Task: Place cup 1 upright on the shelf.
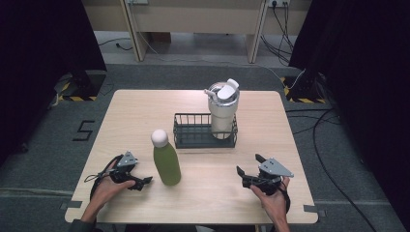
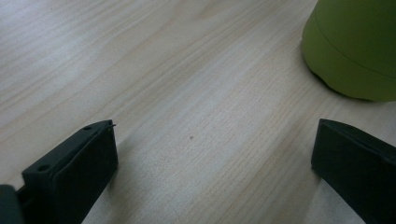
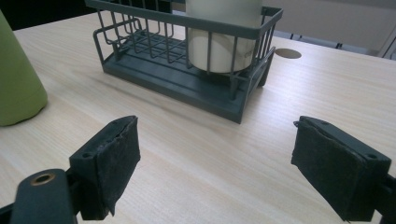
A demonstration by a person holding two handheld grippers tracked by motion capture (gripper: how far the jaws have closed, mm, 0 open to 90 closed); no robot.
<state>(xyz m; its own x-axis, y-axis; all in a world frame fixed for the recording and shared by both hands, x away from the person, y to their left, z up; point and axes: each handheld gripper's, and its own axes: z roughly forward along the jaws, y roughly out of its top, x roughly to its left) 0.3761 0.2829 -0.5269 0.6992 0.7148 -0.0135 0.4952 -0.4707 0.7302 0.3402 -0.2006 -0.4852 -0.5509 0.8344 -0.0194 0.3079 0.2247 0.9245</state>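
We rest our left gripper (image 1: 145, 181) on the surface (image 1: 121, 116), jaws spread, just beside the upright green bottle (image 1: 166, 159). Our right gripper (image 1: 247, 170) gapes empty, facing the wire basket (image 1: 193, 137) holding the cream tumbler (image 1: 223, 110).

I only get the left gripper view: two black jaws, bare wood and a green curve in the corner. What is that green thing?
Observer: A green bottle with a white cap, standing upright on the table, just beside the left gripper.
Operator: Is there anything else on the table?
Observer: A dark wire basket stands behind the bottle, with a cream tumbler upright in its right end.
Operator: And the other hand?
Observer: The right gripper rests near the table's front right with its jaws wide apart, holding nothing, facing the basket.
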